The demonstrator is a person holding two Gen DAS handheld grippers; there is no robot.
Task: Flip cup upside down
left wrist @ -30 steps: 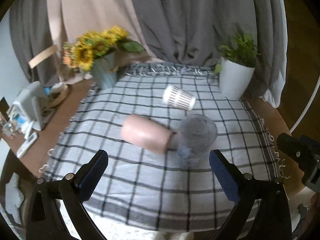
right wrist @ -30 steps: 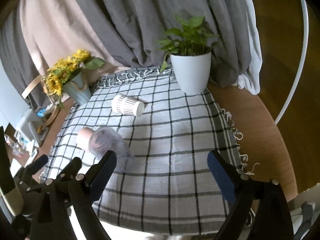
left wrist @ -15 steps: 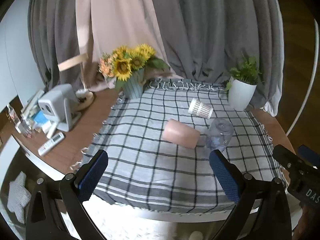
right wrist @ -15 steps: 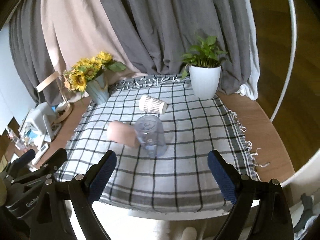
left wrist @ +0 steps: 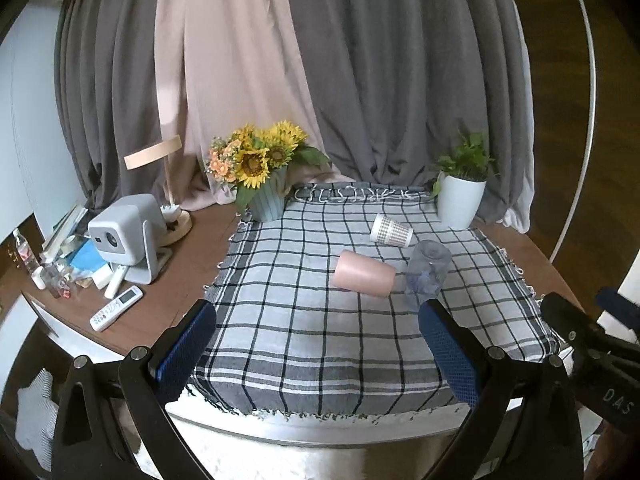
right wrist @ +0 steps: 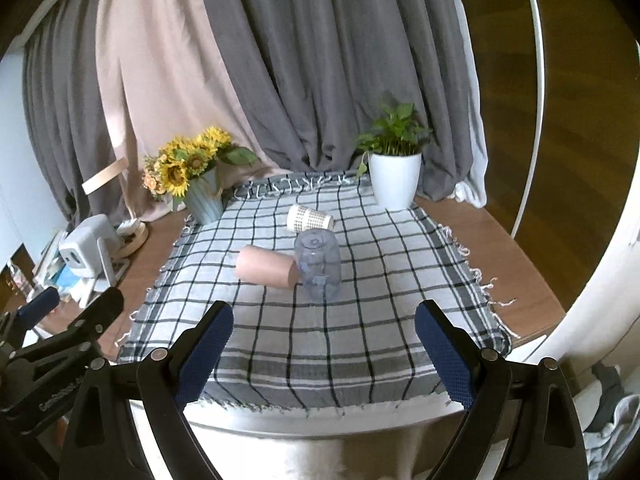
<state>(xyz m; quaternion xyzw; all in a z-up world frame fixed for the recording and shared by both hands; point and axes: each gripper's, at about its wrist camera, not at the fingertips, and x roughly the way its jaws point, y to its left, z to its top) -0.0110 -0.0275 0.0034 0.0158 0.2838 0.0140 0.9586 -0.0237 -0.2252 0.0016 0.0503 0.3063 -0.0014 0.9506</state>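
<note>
Three cups sit on the checked cloth (left wrist: 304,328). A pink cup (left wrist: 364,273) lies on its side, also in the right wrist view (right wrist: 266,266). A clear cup (left wrist: 427,273) stands upside down beside it, touching or nearly so (right wrist: 319,264). A white patterned paper cup (left wrist: 391,231) lies on its side farther back (right wrist: 309,218). My left gripper (left wrist: 318,354) is open and empty, before the table's front edge. My right gripper (right wrist: 324,348) is open and empty, also short of the table.
A sunflower vase (left wrist: 264,196) stands at the cloth's back left, a white plant pot (left wrist: 460,200) at the back right. A projector (left wrist: 124,232), a remote (left wrist: 116,308) and clutter lie on the wooden table to the left. Curtains hang behind.
Both grippers have pulled back and up from the table, so the cups look smaller and farther away. The clear cup stands upside down throughout; both grippers stay open.
</note>
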